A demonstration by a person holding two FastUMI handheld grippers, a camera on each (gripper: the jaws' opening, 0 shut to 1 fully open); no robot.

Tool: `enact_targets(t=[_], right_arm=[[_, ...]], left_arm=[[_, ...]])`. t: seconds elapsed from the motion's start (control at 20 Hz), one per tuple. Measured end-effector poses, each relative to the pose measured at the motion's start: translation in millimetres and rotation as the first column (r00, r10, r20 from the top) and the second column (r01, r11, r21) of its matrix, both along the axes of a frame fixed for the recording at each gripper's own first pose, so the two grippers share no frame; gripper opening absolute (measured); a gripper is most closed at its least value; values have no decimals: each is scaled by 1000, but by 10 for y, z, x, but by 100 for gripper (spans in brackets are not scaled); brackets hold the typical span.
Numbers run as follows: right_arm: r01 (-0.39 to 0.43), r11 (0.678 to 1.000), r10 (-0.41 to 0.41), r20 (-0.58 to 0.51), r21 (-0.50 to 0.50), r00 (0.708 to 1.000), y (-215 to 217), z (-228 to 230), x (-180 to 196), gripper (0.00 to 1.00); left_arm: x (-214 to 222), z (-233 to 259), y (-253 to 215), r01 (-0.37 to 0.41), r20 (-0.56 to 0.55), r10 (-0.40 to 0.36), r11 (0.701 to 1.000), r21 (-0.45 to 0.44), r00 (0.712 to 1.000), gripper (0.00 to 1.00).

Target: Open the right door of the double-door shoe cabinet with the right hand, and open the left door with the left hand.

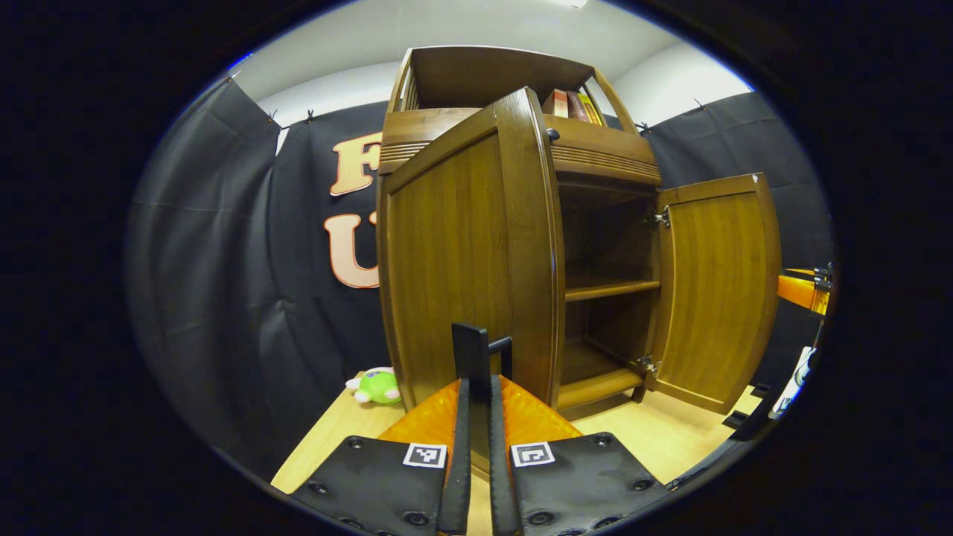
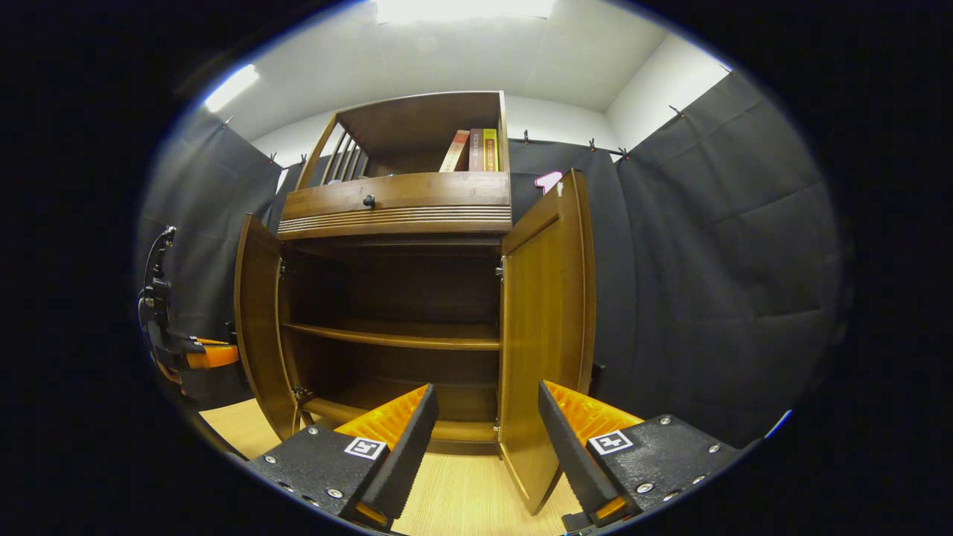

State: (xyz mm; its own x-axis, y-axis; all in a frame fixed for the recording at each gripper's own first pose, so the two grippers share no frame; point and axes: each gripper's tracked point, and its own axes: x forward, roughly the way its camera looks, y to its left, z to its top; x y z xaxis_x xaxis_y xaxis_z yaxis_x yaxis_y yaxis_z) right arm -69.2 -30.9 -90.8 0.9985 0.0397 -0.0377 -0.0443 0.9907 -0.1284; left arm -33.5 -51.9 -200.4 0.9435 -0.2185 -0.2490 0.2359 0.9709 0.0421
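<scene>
The wooden shoe cabinet (image 2: 394,201) stands right in front with both doors swung out. In the left gripper view, its left door (image 1: 454,260) fills the middle, and my left gripper (image 1: 476,383) is shut on that door's black handle (image 1: 470,348). The right door (image 1: 715,290) hangs wide open beyond it. In the right gripper view, my right gripper (image 2: 485,398) is open and holds nothing, just in front of the right door (image 2: 543,327). The left door (image 2: 257,327) stands edge-on, with the left gripper (image 2: 201,356) at its outer side. Bare shelves (image 2: 394,339) show inside.
A drawer with a dark knob (image 2: 368,200) sits above the doors, and books (image 2: 476,149) stand on the top shelf. A green plush toy (image 1: 378,385) lies beside the cabinet's left foot. The cabinet rests on a light wooden surface (image 1: 670,439). Black cloth walls surround it.
</scene>
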Motion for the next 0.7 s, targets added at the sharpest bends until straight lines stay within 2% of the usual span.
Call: enact_targets(t=[0.05, 0.15, 0.45, 0.7], right_arm=[[-5, 1000, 5, -2, 1, 1000, 28, -10, 12, 94], [-15, 1000, 15, -6, 2, 1000, 86, -26, 20, 94], [-57, 998, 57, -20, 3, 998, 314, -94, 69, 94], [-72, 997, 72, -38, -3, 997, 407, -185, 105, 94]], left_arm=[[-14, 17, 70, -12, 0, 12, 1000, 1, 1000, 20], [-34, 33, 233, -45, 0, 45, 999, 3, 999, 14], [-39, 69, 720, -116, 11, 115, 993, 23, 993, 14], [-37, 88, 945, -141, 34, 140, 989, 32, 990, 14]])
